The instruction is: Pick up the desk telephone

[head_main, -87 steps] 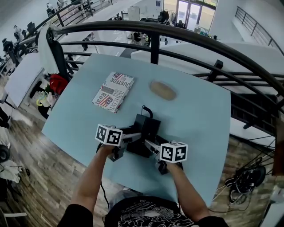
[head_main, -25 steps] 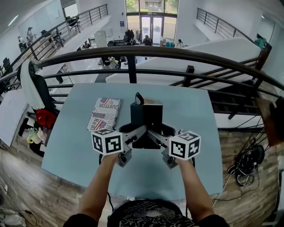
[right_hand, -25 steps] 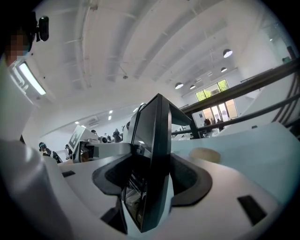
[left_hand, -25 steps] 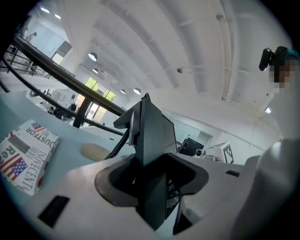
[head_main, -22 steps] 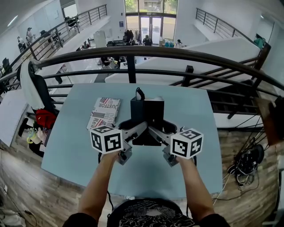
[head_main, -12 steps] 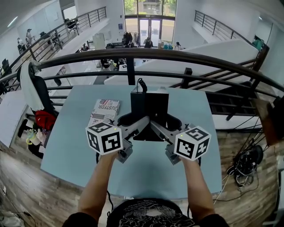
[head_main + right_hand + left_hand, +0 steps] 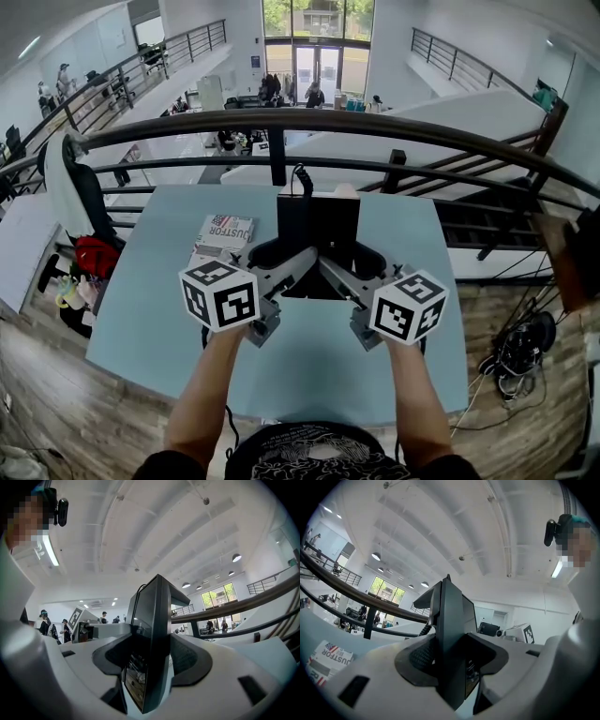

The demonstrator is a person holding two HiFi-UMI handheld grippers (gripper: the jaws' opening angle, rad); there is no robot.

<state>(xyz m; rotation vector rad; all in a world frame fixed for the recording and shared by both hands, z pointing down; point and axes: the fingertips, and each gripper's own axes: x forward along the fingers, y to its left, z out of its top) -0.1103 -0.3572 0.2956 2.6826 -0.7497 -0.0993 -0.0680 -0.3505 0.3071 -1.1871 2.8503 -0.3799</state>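
The black desk telephone (image 7: 317,236) hangs upright above the light blue table (image 7: 141,309), held between both grippers. My left gripper (image 7: 284,265) is shut on its left edge and my right gripper (image 7: 352,269) is shut on its right edge. In the left gripper view the phone's body (image 7: 451,634) stands on edge between the white jaws of the left gripper (image 7: 451,660), with its coiled cord (image 7: 425,629) behind. The right gripper view shows the same slab (image 7: 154,639) wedged in the right gripper (image 7: 149,665), its glossy face turned left.
A flag-printed booklet (image 7: 225,234) lies on the table left of the phone. The dark curved railing (image 7: 412,131) runs along the table's far side, with a drop to a lower floor beyond. A red bag (image 7: 97,255) sits left of the table.
Both grippers have risen with the phone clamped between them. It has come up off the table and now hides more of the far tabletop. The grip looks unchanged.
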